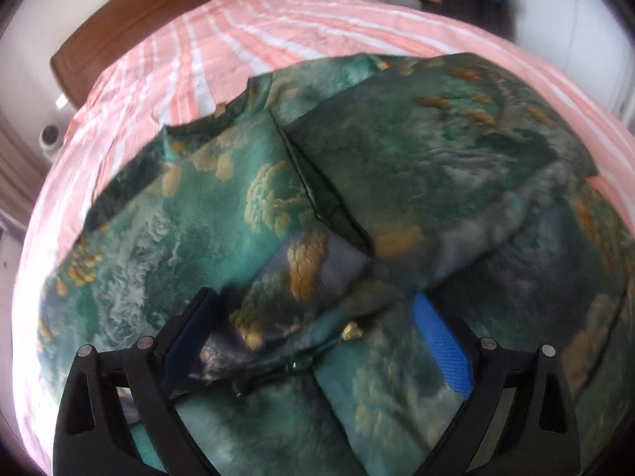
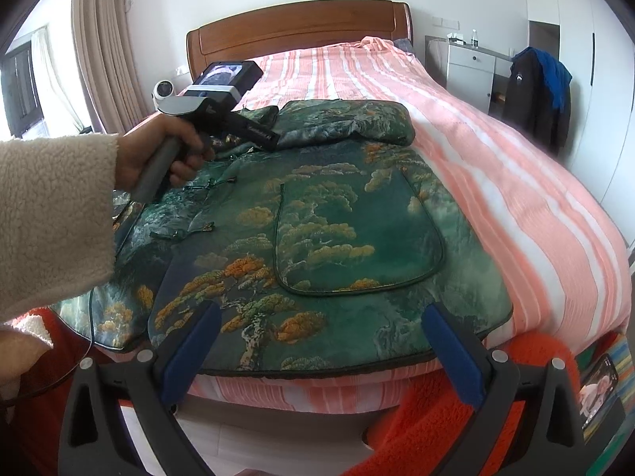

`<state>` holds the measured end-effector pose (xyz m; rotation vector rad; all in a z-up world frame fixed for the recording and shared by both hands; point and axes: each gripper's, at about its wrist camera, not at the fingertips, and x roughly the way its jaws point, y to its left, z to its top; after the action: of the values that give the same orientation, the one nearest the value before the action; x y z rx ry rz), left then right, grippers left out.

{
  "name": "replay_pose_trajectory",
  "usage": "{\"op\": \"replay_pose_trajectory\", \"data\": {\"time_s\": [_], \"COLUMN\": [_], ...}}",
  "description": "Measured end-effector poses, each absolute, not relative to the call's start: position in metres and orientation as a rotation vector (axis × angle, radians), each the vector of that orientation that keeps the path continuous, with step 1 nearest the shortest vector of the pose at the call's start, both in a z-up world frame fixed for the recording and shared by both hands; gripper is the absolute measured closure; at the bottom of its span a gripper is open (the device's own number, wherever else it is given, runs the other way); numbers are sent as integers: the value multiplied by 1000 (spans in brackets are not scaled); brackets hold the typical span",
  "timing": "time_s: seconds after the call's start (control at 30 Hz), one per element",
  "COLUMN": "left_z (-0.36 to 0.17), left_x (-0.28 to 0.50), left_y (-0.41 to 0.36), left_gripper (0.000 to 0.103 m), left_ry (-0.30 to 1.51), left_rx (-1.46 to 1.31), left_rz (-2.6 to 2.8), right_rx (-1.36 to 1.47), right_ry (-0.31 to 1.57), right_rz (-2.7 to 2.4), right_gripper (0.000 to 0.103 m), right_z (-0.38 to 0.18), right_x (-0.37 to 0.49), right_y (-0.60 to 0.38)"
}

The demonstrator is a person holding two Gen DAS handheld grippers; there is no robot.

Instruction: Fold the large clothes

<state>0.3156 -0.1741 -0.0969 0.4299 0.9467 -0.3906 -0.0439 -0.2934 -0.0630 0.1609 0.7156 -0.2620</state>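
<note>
The bed (image 2: 496,166), under a pink striped cover, carried the green brocade jacket (image 2: 317,246) spread along its foot edge, one sleeve (image 2: 349,119) already folded across the top. The left gripper (image 1: 313,317) hung with its fingers spread around a raised fold near the jacket's front closure, not clamped; the right gripper (image 2: 321,341) waited open at the hem (image 2: 317,371). A clean fold probably needed the left fingers to close fully on that layer before lifting.

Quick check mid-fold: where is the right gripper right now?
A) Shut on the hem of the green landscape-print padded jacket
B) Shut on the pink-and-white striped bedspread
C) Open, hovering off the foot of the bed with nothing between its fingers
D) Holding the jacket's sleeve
C: the right gripper has its blue-padded fingers spread wide, with the green landscape-print padded jacket lying flat on the pink-and-white striped bedspread beyond them.
</note>
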Motion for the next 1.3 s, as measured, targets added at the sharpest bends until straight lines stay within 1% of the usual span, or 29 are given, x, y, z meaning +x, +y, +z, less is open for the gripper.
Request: {"op": "replay_pose_trajectory", "data": {"time_s": [0.2, 0.3, 0.43, 0.5, 0.57, 0.63, 0.7, 0.8, 0.97, 1.07, 1.13, 1.23, 1.3], "left_z": [-35, -26, -46, -68, -102, -121, -119, -102, -54, -46, -56, -100, -117], "left_x": [307, 327, 361, 370, 380, 382, 379, 380, 362, 355, 352, 354, 355], "left_y": [-140, -111, -58, -34, -24, -32, -41, -53, -91, -119, -135, -161, -168], "left_gripper": [4, 3, 3, 3, 3, 2, 2, 3, 2, 2, 2, 2, 0], "left_ry": [843, 837, 902, 962, 1064, 1083, 1058, 1042, 913, 884, 890, 1000, 1014], "left_rx": [309, 243, 94, 32, 42, 121, 181, 154, 159, 196, 237, 310, 341], "left_rz": [-444, -373, -206, -139, -98, -100, -93, -138, -277, -343, -357, -337, -302], "right_rx": [178, 177, 173, 174, 175, 174, 171, 163, 181, 181, 174, 172, 177], "right_ry": [712, 716, 717, 718, 721, 732, 742, 740, 735, 738, 740, 739, 739], "right_rz": [-260, -256, -254, -254, -252, -248, -243, -245, -258, -255, -251, -252, -257], "right_gripper": [2, 2, 2, 2, 2, 2, 2, 2, 2, 2, 2, 2, 2], "right_z": [-64, -65, -66, -66, -66, -68, -70, -69, -70, -70, -71, -71, -71], "right_x": [-42, -40, -40, -40, -40, -38, -37, -37, -38, -35, -35, -36, -36], "right_y": [-297, -296, -294, -294, -294, -293, -292, -291, -295, -295, -293, -293, -294]}}
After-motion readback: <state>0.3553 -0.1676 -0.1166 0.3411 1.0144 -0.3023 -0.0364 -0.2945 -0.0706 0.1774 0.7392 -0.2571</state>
